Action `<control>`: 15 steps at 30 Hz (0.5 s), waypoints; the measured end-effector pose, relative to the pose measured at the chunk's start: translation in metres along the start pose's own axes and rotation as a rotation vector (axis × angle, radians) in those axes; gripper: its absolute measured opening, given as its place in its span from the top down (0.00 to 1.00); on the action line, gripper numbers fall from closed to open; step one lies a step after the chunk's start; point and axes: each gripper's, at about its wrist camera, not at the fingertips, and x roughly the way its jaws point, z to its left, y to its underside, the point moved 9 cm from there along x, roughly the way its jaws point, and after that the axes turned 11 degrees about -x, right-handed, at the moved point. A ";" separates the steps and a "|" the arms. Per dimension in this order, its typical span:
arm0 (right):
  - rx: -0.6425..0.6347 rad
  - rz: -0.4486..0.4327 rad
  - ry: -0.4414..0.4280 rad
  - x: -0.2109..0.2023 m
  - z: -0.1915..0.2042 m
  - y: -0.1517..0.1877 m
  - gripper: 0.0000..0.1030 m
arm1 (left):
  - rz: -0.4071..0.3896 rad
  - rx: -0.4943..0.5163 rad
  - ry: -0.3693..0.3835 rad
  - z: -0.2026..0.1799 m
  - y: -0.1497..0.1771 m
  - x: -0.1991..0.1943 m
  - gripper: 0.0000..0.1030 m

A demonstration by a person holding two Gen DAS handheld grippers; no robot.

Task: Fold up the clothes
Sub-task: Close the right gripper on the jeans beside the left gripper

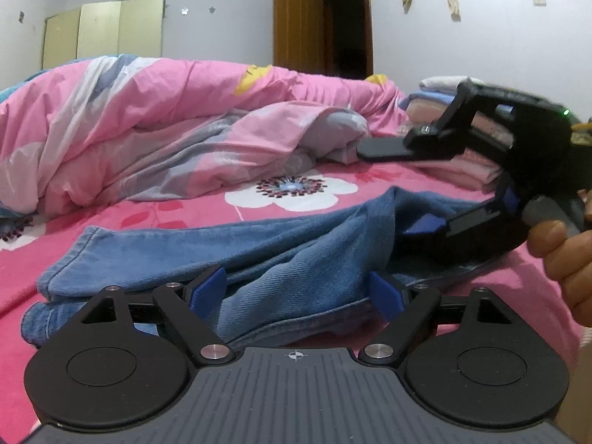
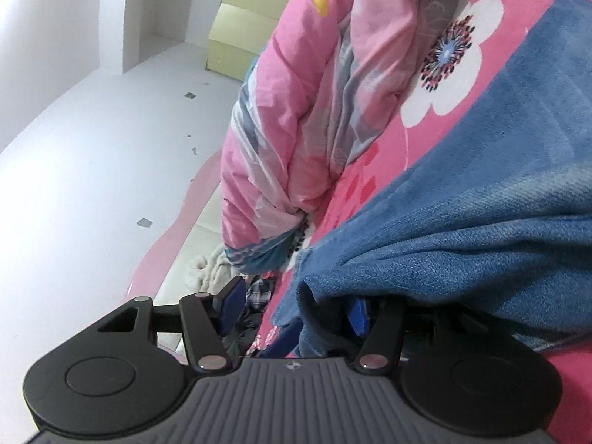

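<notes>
While the jeans [image 1: 259, 259] lie crumpled on the bed [image 1: 148, 218], the left claw [image 1: 296, 296] gapes around a fold, ungripped; the right claw [image 2: 292, 310], rolled sideways, stands half open, denim draped over one finger.

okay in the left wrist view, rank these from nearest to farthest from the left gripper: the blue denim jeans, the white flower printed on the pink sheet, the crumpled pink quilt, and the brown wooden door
From the left gripper:
1. Blue denim jeans, right at its fingertips.
2. White flower print on the pink sheet, just beyond the jeans.
3. Crumpled pink quilt, behind, spreading left.
4. Brown wooden door, at the far wall.
</notes>
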 end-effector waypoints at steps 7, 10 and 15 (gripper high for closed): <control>-0.010 -0.014 -0.035 -0.002 0.003 -0.003 0.42 | -0.004 -0.033 -0.033 0.003 -0.005 0.011 0.18; -0.024 -0.020 -0.048 -0.003 0.006 -0.004 0.42 | -0.008 -0.057 -0.046 0.005 -0.009 0.015 0.18; -0.020 -0.021 -0.067 -0.005 0.007 -0.004 0.43 | -0.026 -0.077 -0.078 0.007 -0.015 0.019 0.19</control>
